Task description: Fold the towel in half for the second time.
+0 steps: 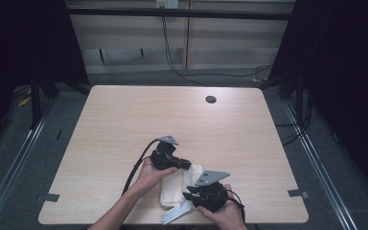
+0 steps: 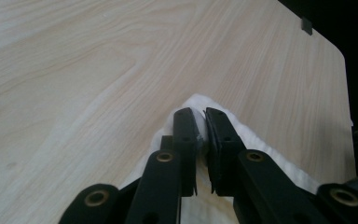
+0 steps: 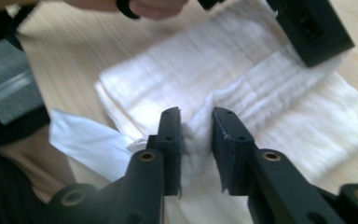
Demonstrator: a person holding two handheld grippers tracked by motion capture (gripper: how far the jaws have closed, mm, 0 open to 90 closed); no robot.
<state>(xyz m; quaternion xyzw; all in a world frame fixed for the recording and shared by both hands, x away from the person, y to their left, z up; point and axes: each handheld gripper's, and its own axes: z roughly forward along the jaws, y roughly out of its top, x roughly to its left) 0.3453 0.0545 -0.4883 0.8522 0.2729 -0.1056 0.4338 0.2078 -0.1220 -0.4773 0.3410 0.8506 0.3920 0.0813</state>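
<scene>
The left gripper (image 1: 184,164) and right gripper (image 1: 188,195) both sit low on the near half of the table (image 1: 124,124), each with its jaws closed down on a bit of the white cloth (image 1: 175,189). In the left gripper view the jaws are almost fully together, a thin sliver of cloth (image 2: 200,105) caught between the tips at the fabric's far corner. In the right gripper view the jaws stand a little wider, squeezing a raised bunch of cloth (image 3: 196,135) between them, so that grip looks bulkier and, I judge, less tidy than the other.

The table is the largest thing here, pale wood grain, with a small round hole (image 1: 211,99) at about one o'clock from the centre. The cloth lies at roughly six o'clock, near the front edge, folded into a thick pad whose long axis runs about from seven to one o'clock. A thinner bluish-white flap (image 1: 175,215) pokes out at its seven o'clock end, over the table edge.

From the left gripper the cloth lies toward five o'clock; from the right gripper it stretches toward eleven. The two grippers hold opposite ends of that long axis, the left at the far end, the right at the near one. Any next fold or lift seems to turn on keeping them aligned along it.
</scene>
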